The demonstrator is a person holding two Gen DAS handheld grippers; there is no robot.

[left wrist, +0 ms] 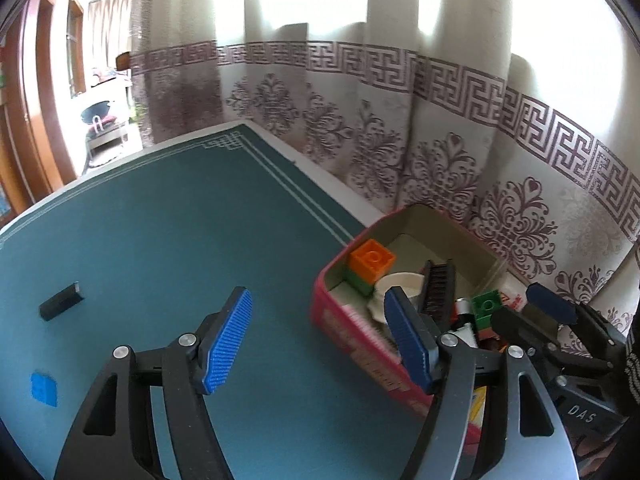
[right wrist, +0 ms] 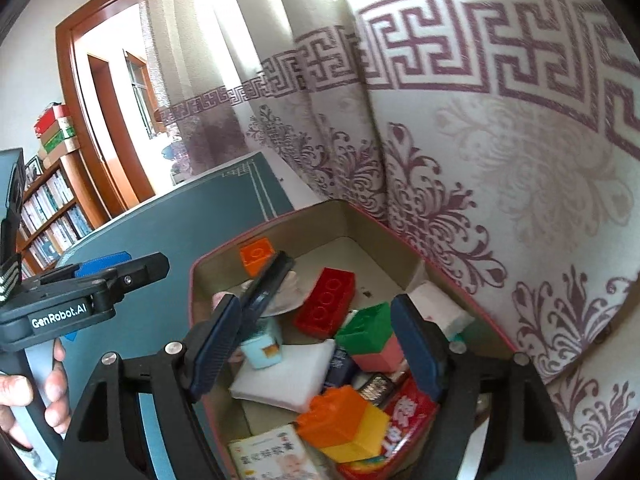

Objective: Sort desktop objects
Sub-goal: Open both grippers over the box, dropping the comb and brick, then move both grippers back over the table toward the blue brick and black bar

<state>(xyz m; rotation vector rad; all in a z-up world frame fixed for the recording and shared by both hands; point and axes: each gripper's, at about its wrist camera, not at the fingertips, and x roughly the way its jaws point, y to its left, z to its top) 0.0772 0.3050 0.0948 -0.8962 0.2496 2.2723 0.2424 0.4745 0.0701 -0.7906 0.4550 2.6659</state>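
A pink-walled box (left wrist: 352,340) stands at the right of the teal desk mat (left wrist: 180,220), against the curtain. It holds an orange brick (left wrist: 370,258), a black comb (left wrist: 438,288) and a green brick (left wrist: 486,306). My left gripper (left wrist: 318,340) is open over the mat beside the box's left wall, with nothing between its blue pads. My right gripper (right wrist: 316,344) hangs open above the box (right wrist: 320,220), over a red brick (right wrist: 326,302), a green brick (right wrist: 364,326), a light blue item (right wrist: 262,346) and a white pad (right wrist: 284,380). Its pads touch none of them.
A small black block (left wrist: 60,304) and a blue piece (left wrist: 44,388) lie on the mat at the left. The patterned curtain (left wrist: 440,140) hangs close behind the box. A hand (right wrist: 24,400) holds the left gripper (right wrist: 120,268) to the left of the box. A bookshelf (right wrist: 52,208) stands far left.
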